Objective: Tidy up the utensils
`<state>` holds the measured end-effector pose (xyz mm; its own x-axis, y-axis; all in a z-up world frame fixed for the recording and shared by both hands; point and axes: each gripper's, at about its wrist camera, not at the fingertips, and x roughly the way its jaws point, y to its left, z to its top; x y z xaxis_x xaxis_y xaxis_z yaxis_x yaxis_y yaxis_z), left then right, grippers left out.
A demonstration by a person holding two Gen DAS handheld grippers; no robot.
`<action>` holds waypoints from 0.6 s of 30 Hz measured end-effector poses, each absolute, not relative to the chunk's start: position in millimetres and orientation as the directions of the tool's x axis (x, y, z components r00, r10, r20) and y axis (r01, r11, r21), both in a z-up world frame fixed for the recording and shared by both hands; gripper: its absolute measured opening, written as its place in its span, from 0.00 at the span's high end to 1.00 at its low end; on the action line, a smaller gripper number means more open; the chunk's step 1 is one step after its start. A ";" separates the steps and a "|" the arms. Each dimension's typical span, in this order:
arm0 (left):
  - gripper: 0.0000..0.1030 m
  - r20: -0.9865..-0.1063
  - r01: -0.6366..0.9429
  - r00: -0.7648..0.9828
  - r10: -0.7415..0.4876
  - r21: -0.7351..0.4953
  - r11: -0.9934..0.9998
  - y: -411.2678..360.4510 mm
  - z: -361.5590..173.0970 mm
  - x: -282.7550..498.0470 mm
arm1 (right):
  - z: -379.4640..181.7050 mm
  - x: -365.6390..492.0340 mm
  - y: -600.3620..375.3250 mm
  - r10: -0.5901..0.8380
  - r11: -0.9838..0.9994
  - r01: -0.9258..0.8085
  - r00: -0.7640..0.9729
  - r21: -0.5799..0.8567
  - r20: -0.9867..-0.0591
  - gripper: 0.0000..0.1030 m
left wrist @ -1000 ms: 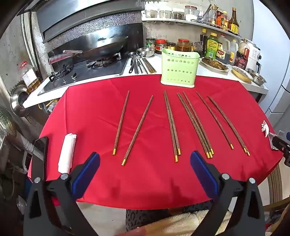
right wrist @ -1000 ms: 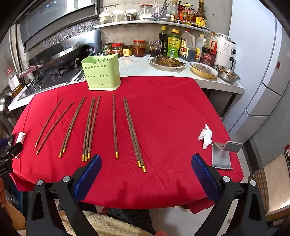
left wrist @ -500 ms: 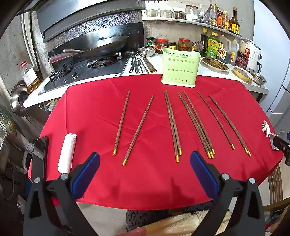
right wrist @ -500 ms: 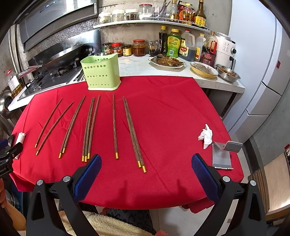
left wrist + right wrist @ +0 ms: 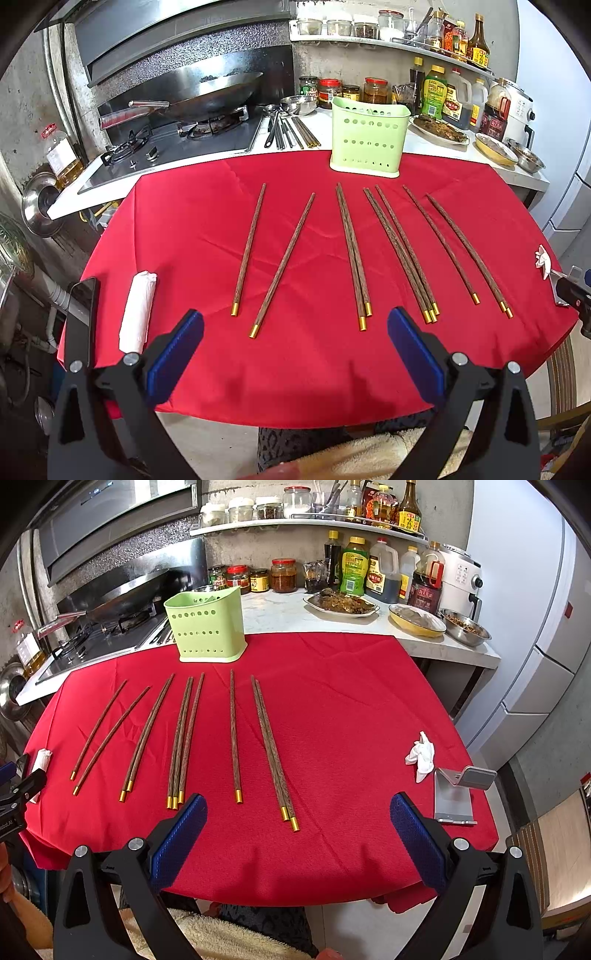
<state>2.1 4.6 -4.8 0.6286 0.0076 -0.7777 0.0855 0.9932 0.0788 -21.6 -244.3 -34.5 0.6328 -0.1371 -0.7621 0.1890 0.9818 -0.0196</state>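
Your left tongs (image 5: 295, 349) hang spread wide and empty over the near edge of the red-clothed tabletop (image 5: 207, 221); your right tongs (image 5: 298, 830) are likewise spread and hold nothing. The pale green perforated plastic utensil holder (image 5: 369, 140) stands upright at the far edge of the cloth. In front of it, nearer to you, the dark wooden chopsticks with gold tips (image 5: 354, 258) lie flat in a loose fan, gold ends toward you: two singles well left of the holder, a touching pair just left of it, a bundle of three in front of it, then a single and a pair to its right. A rolled white paper towel (image 5: 138, 312) lies far left of the holder, a crumpled white tissue (image 5: 421, 755) and a grey metal phone stand (image 5: 456, 794) far right.
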 end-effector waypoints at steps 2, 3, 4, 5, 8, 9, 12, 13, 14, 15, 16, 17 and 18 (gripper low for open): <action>0.06 -0.779 0.085 0.628 0.008 0.079 0.993 3.8 -4.2 2.0 | -34.8 -21.6 -244.5 -0.136 0.982 0.188 0.633 -0.019 -0.762 0.05; 0.06 -0.778 0.085 0.628 0.009 0.080 0.993 3.9 -4.2 2.0 | -34.8 -21.7 -244.6 -0.136 0.982 0.188 0.633 -0.019 -0.762 0.05; 0.06 -0.779 0.084 0.627 0.010 0.080 0.993 4.4 -4.6 3.1 | -34.7 -21.6 -244.8 -0.136 0.982 0.188 0.633 -0.019 -0.762 0.05; 0.06 -0.779 0.085 0.627 0.008 0.079 0.993 4.5 -4.7 3.6 | -34.3 -21.7 -244.8 -0.136 0.982 0.187 0.633 -0.020 -0.762 0.05; 0.06 -0.779 0.084 0.627 0.011 0.081 0.993 4.7 -5.0 4.3 | -34.3 -21.4 -245.2 -0.134 0.982 0.187 0.633 -0.018 -0.763 0.05; 0.06 -0.779 0.084 0.626 0.010 0.080 0.993 4.8 -5.0 4.2 | -34.5 -21.4 -244.9 -0.135 0.982 0.187 0.632 -0.018 -0.763 0.05; 0.06 -0.779 0.083 0.627 0.012 0.082 0.993 5.0 -5.6 4.7 | -34.4 -21.5 -245.0 -0.135 0.982 0.187 0.632 -0.018 -0.763 0.05; 0.06 -0.779 0.084 0.626 0.011 0.081 0.993 5.3 -5.4 5.0 | -34.5 -21.6 -244.9 -0.135 0.982 0.187 0.632 -0.018 -0.763 0.05; 0.06 -0.779 0.084 0.627 0.010 0.081 0.993 5.4 -5.5 5.1 | -34.7 -21.4 -244.4 -0.135 0.982 0.188 0.633 -0.018 -0.763 0.05; 0.06 -0.778 0.084 0.628 0.012 0.082 0.993 5.4 -5.0 4.9 | -34.7 -21.3 -244.4 -0.135 0.982 0.188 0.632 -0.019 -0.763 0.05; 0.06 -0.778 0.083 0.628 0.012 0.082 0.993 5.6 -5.1 5.1 | -34.5 -21.4 -244.5 -0.135 0.982 0.188 0.632 -0.018 -0.763 0.05; 0.06 -0.778 0.084 0.628 0.010 0.081 0.993 5.8 -5.1 5.3 | -34.2 -21.5 -244.5 -0.135 0.982 0.187 0.632 -0.018 -0.763 0.05; 0.06 -0.779 0.084 0.627 0.010 0.080 0.993 5.4 -4.9 5.0 | -34.5 -21.3 -244.5 -0.135 0.982 0.188 0.632 -0.019 -0.763 0.05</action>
